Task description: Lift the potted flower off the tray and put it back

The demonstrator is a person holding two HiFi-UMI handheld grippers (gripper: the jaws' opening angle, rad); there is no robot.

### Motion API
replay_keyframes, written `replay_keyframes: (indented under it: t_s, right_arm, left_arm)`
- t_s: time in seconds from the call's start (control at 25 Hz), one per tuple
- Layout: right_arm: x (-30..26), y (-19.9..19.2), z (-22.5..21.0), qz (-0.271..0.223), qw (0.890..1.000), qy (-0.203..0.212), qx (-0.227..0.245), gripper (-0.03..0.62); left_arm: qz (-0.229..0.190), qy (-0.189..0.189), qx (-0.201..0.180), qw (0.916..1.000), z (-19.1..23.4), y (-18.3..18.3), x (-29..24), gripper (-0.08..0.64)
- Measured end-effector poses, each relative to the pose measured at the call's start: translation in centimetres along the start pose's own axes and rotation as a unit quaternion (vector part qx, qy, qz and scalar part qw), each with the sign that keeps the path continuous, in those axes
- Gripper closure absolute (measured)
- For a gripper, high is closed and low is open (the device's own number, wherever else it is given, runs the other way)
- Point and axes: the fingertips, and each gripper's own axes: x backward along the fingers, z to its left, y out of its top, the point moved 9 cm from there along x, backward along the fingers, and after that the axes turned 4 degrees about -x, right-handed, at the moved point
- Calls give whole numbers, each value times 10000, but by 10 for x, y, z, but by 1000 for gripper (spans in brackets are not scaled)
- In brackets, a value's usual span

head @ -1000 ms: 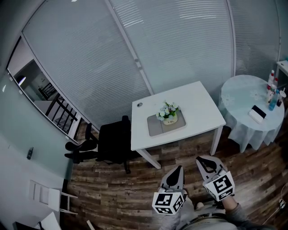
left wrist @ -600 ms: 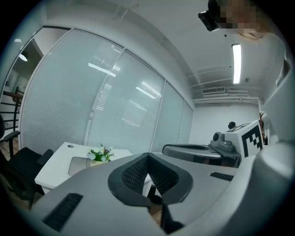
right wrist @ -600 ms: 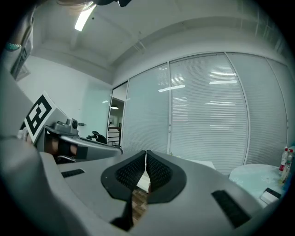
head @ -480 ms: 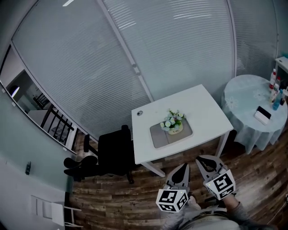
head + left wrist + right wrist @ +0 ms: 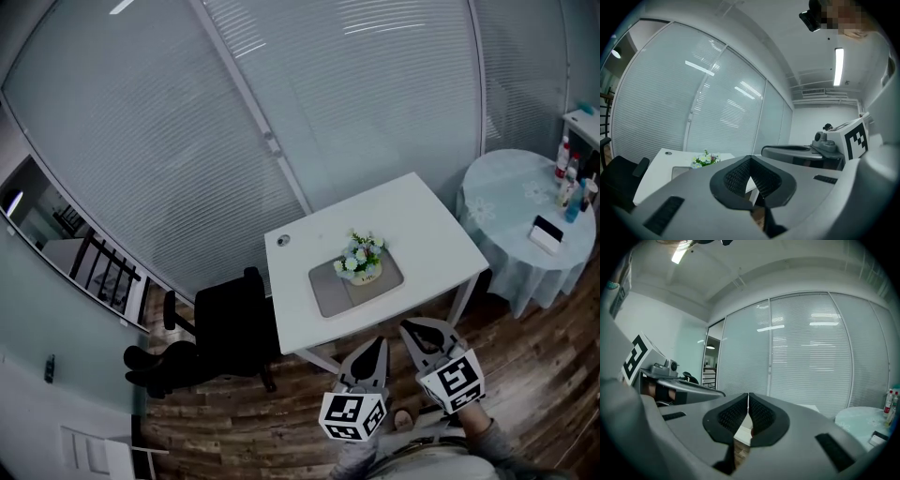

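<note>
Potted flower (image 5: 361,259): sitting upright on the grey tray (image 5: 331,291), over on its right half. Pale little blooms in a small light pot.
Tray: flat on the white table (image 5: 427,225), nearer the front edge than the back.
Left gripper (image 5: 377,341): low in the head view, just off the table's near edge and well apart from the flower. Fingers (image 5: 737,176) pressed together, nothing in them.
Right gripper (image 5: 406,327): right beside the left one, same deal. Fingers (image 5: 728,416) closed tip to tip and empty.
Left gripper view: flower and tray show past the fingers on the left side.
Other stuff: black office chair (image 5: 230,323) at the table's left end, round clothed table (image 5: 506,220) off to the right with some bottles (image 5: 572,187) on it, and a wood floor (image 5: 525,347).
</note>
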Motion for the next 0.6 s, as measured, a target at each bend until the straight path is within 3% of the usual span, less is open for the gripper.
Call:
replay_keyframes:
  t_s: [0.28,0.6]
  right_arm:
    - [-28,3,-5,49,10000,-65,-43,572]
    - [-77,5,-33,136,9997,142,-156,572]
  left_arm:
    - [30,11,-2,10000,24,6,-12,560]
    - [146,159,136,9997,58,8,-52,560]
